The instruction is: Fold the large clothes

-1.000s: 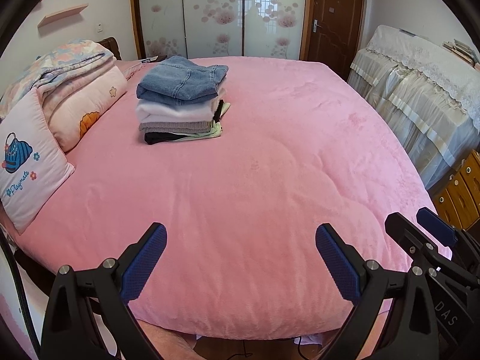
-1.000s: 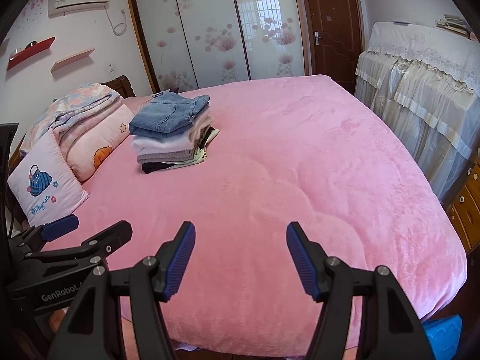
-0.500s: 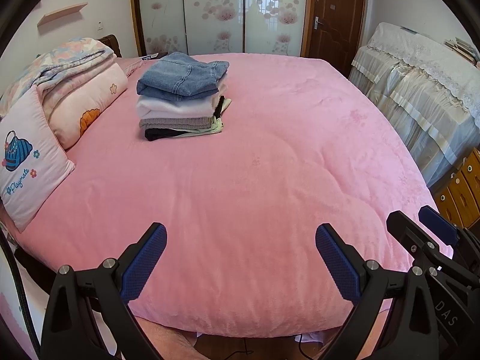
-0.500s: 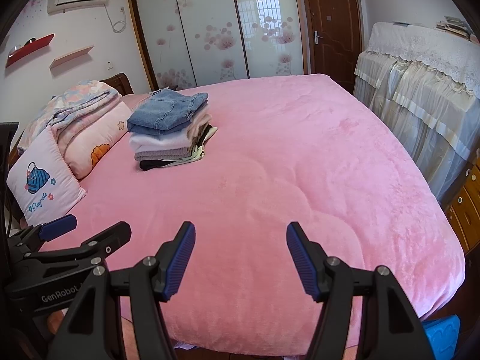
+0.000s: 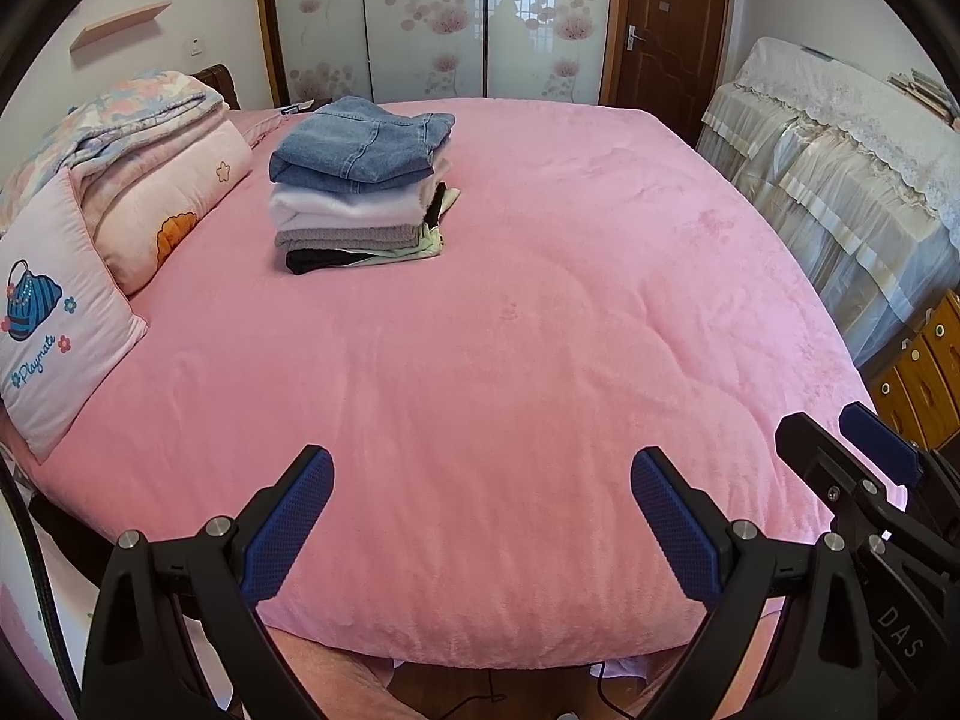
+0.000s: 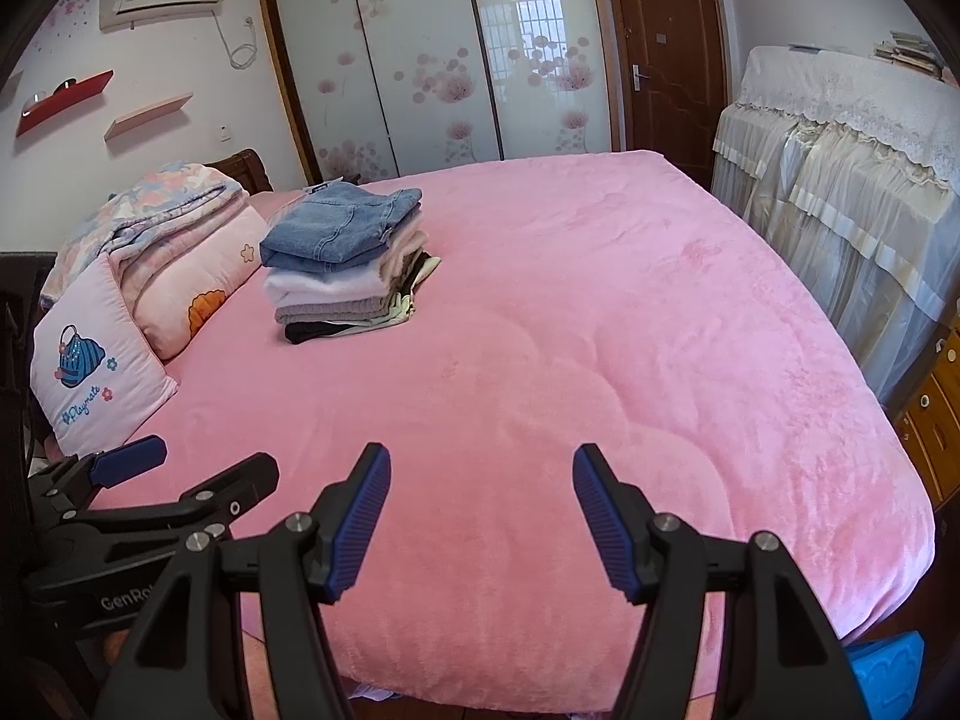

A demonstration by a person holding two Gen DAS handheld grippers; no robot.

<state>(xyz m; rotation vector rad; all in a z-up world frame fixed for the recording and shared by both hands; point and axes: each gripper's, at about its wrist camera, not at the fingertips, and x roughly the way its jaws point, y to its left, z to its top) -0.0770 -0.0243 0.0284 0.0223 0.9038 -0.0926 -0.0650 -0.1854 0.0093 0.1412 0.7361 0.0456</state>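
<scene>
A stack of folded clothes (image 5: 360,192), with blue jeans on top over white, grey and black pieces, sits on the pink bed (image 5: 540,330) at the far left; it also shows in the right wrist view (image 6: 348,264). My left gripper (image 5: 480,516) is open and empty above the bed's near edge. My right gripper (image 6: 480,516) is open and empty, beside the left one, which shows at lower left (image 6: 150,480). The right gripper's side shows at the right edge of the left wrist view (image 5: 852,456).
Pillows (image 5: 54,324) and a folded quilt (image 5: 138,120) lie along the bed's left side. A lace-covered cabinet (image 5: 840,150) and wooden drawers (image 5: 924,360) stand on the right. A wardrobe (image 5: 432,24) and a brown door (image 5: 666,24) are behind the bed.
Both views have tilted slightly, so the bed and clothes stack sit a little lower in frame. Both grippers stay open and empty.
</scene>
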